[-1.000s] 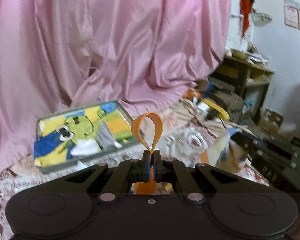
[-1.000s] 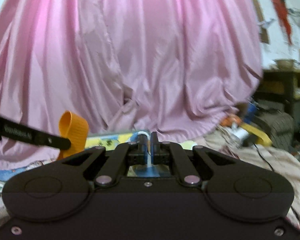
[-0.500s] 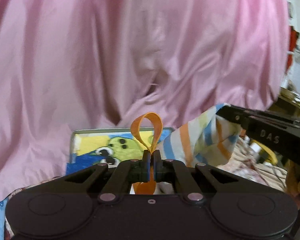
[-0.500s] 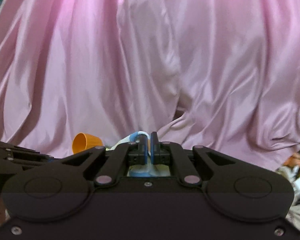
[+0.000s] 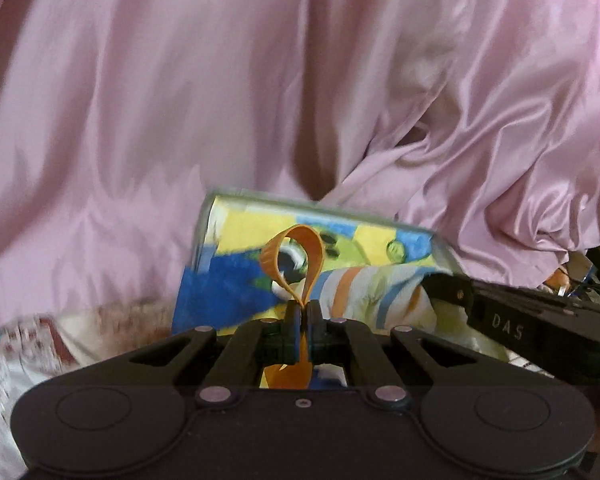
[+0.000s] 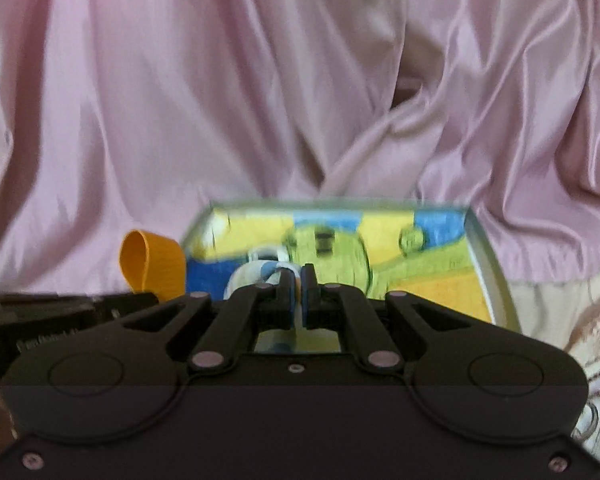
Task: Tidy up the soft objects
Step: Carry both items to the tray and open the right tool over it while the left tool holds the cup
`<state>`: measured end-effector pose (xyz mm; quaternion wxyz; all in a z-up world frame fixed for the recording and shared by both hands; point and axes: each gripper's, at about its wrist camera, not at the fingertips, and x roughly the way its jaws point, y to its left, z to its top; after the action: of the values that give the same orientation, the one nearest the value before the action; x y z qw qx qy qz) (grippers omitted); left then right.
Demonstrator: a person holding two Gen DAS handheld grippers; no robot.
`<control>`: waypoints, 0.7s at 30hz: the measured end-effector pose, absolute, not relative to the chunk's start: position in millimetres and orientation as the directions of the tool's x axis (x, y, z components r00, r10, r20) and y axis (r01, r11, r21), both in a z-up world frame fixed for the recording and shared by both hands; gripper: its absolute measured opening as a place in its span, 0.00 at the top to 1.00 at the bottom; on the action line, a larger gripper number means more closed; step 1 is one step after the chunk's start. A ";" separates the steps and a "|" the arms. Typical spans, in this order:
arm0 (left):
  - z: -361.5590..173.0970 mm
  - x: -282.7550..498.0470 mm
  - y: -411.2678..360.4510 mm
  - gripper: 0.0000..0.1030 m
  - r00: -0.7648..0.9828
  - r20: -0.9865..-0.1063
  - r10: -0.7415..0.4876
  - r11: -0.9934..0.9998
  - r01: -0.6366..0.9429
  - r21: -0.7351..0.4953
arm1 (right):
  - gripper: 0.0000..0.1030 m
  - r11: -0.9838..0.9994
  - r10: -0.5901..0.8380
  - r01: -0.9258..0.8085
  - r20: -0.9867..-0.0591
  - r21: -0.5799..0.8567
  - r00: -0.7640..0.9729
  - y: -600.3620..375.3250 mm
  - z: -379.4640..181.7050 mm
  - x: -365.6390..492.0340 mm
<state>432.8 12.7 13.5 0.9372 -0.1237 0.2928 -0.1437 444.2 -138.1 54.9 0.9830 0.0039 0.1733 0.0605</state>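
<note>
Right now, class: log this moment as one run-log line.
left gripper: shut on orange band | right gripper: shut on striped cloth | tray: ahead of both

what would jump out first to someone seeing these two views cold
The glossy pink drape fills the whole background. Below it lies a tray lined with a bright yellow, blue and green cartoon print. The left tool pinches an orange ribbon loop, and the right tool grips a striped cloth over the tray.

Tray (image 5: 440, 240) nearer, more centred.
</note>
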 end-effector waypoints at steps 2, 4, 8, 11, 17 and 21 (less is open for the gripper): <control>5.3 434.3 15.7 0.98 0.781 -0.523 -0.342 0.925 0.180 -0.336 | 1.00 0.993 0.119 -0.118 -0.401 0.026 0.908 -136.4 46.0 453.7; 0.3 437.2 17.6 0.97 0.777 -0.531 -0.338 0.922 0.162 -0.351 | 1.00 0.994 0.102 -0.109 -0.440 0.009 0.892 -134.2 40.1 458.5; -4.1 443.1 19.9 0.97 0.778 -0.531 -0.336 0.906 0.112 -0.409 | 0.98 0.997 0.074 -0.083 -0.477 0.003 0.876 -137.3 33.3 468.1; -3.4 448.6 14.6 0.95 0.774 -0.545 -0.322 0.907 0.087 -0.412 | 0.94 0.997 0.070 -0.079 -0.483 0.002 0.873 -134.2 30.2 467.1; -1.6 453.2 2.4 0.78 0.747 -0.595 -0.298 0.924 0.068 -0.377 | 0.64 0.997 0.060 -0.075 -0.461 -0.015 0.885 -143.3 56.5 452.2; 4.0 448.4 3.3 0.72 0.748 -0.600 -0.284 0.927 0.055 -0.370 | 0.55 0.998 0.055 -0.062 -0.443 -0.002 0.895 -153.5 67.5 435.6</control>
<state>448.4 3.3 4.0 0.9198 -0.1669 0.3431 -0.0920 435.6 -153.5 67.5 0.9734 -0.0078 0.2271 0.0302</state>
